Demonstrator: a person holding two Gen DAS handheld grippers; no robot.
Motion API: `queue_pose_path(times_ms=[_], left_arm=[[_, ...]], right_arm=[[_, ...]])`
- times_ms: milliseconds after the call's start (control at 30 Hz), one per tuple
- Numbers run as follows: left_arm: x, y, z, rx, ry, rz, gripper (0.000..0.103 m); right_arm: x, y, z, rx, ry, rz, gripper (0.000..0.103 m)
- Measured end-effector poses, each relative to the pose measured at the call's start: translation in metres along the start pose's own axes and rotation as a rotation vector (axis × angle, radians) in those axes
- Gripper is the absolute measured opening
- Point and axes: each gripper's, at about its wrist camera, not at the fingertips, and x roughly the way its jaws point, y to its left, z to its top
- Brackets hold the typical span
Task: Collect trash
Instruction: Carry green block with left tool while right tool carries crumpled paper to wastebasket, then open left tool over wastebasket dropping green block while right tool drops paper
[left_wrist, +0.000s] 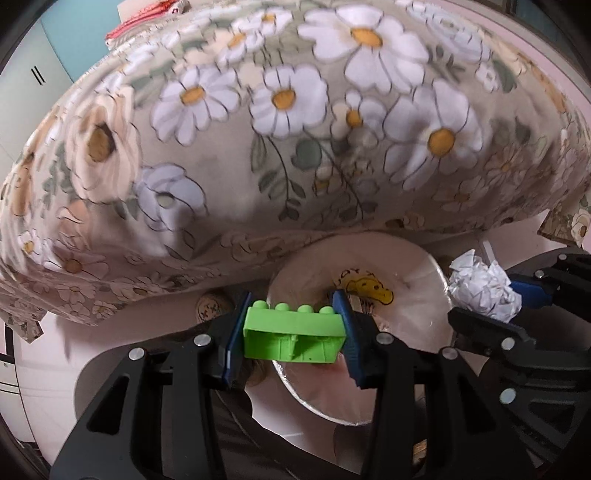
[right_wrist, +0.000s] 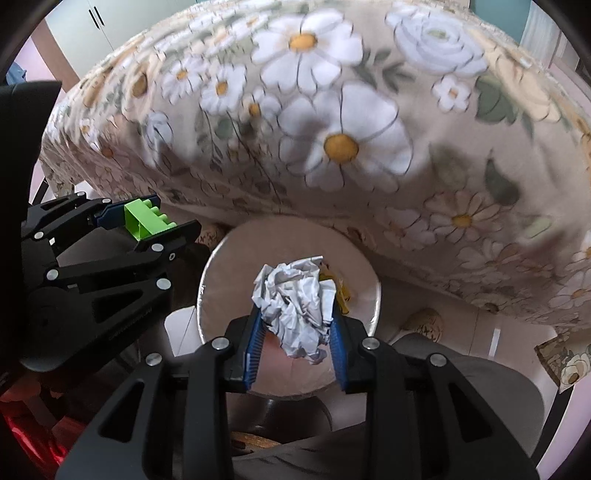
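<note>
flowered cloth on the table (left_wrist: 258, 155) fills the left wrist view; below its edge the left gripper (left_wrist: 293, 332) is seen pinching a green block (left_wrist: 293, 338) over a lined bin (left_wrist: 424, 266). on the right wrist view the right gripper (right_wrist: 295, 332) is seen clamped on a paper ball (right_wrist: 295, 306) above the bin's mouth, centred there only. both pieces judged collected, dropping left.

Green brick (left_wrist: 295, 334); white paper ball (right_wrist: 295, 306); daisy-print beige tablecloth (left_wrist: 295, 129).
</note>
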Motion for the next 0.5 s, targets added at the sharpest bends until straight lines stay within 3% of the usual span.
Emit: queue_pose_path(times_ms=[500], left_arm=[[0.077,-0.009,0.0,-0.003,0.15,-0.009,0.045]], right_arm=[[0.084,-0.009,0.007,0.021,0.159,-0.003,0.034]])
